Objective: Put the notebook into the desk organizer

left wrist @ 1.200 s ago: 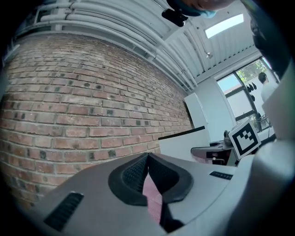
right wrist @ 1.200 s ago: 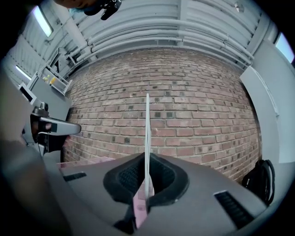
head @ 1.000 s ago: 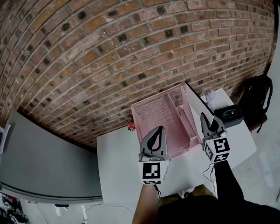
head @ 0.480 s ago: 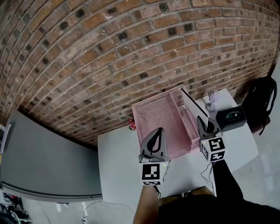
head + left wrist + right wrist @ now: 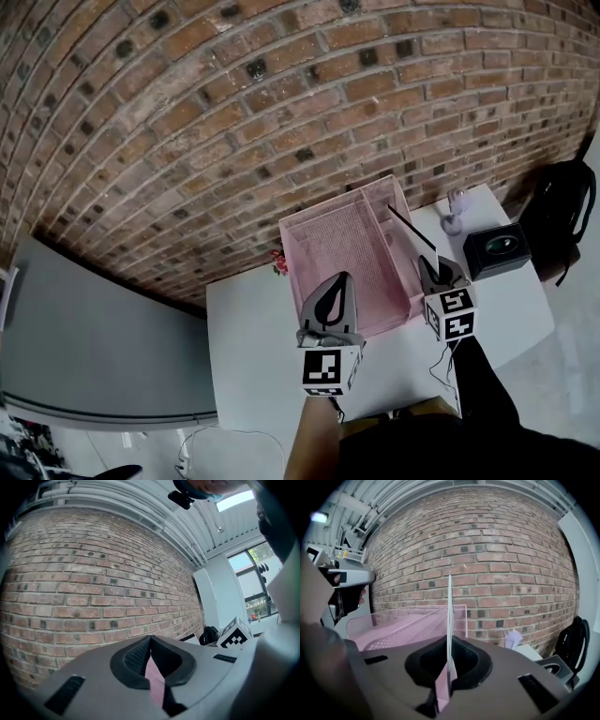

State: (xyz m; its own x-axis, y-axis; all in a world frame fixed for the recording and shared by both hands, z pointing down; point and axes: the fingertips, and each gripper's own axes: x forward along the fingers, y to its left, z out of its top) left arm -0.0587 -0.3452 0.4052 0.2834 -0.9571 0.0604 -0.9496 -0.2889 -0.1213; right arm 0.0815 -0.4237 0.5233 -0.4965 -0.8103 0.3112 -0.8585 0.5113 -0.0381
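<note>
Head view first: the pink mesh desk organizer [image 5: 347, 253] sits on the white table [image 5: 253, 328] against the brick wall. The right gripper [image 5: 433, 269] is at its right-hand side with the notebook [image 5: 411, 230] pinched by one end. The book shows only as a thin dark line slanting up over the narrow right-hand slots. From here I'd say it is above the rim rather than down inside, though the angle makes that hard to be sure of. The left gripper [image 5: 337, 281] hovers over the organizer's near edge, taking no part. Left gripper view: its jaws are closed tip to tip with nothing caught in them, and the pink sliver in the gap lower down looks like the organizer's mesh seen through it. Right gripper view: the jaws are clamped tight on the notebook, which stands upright and edge-on out of them. The organizer's mesh walls lie just behind it and off to the left. So the pick-up is done and the book is at the organizer. What is left, as I judge it, is to line it up with a slot, lower it in, let go and draw the gripper clear.
</note>
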